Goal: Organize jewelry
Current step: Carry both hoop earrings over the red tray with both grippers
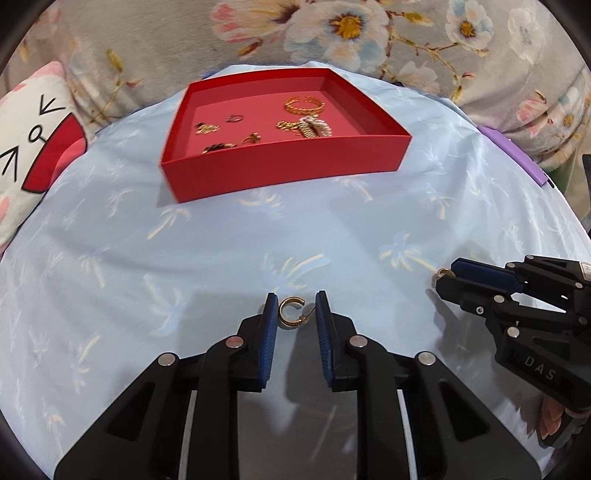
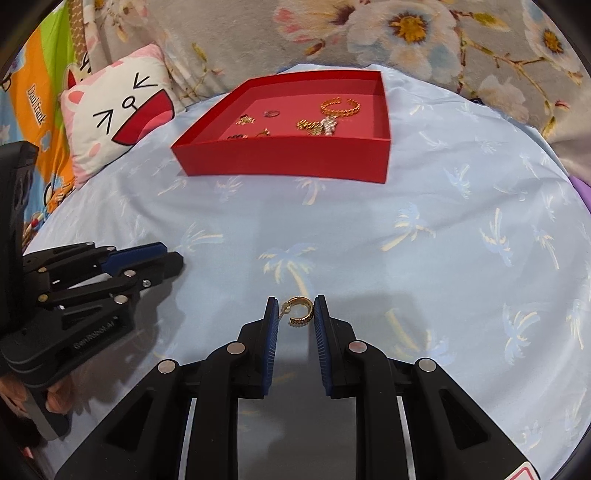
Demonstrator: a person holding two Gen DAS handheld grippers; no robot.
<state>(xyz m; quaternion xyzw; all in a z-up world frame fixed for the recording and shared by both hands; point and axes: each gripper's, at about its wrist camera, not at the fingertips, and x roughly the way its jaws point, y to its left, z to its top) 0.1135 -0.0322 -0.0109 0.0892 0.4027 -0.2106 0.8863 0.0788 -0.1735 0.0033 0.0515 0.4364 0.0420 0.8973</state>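
Note:
A red tray (image 1: 295,173) (image 2: 280,162) at the far side of the blue cloth holds several gold pieces, among them a gold bangle (image 1: 303,105) (image 2: 340,107). My left gripper (image 1: 295,308) is open, its blue pads either side of a gold hoop earring (image 1: 289,313) that lies on the cloth. My right gripper (image 2: 295,308) is open around a second gold hoop earring (image 2: 300,312), which also shows at its tips in the left wrist view (image 1: 444,274). Each gripper appears in the other's view: the right one (image 1: 448,277), the left one (image 2: 171,258).
The light blue palm-print cloth (image 1: 258,240) (image 2: 406,240) covers a rounded surface. A white cat-face cushion (image 1: 29,147) (image 2: 122,107) lies at the left. A floral bedsheet (image 1: 369,33) lies behind. A purple edge (image 1: 517,155) shows at the right.

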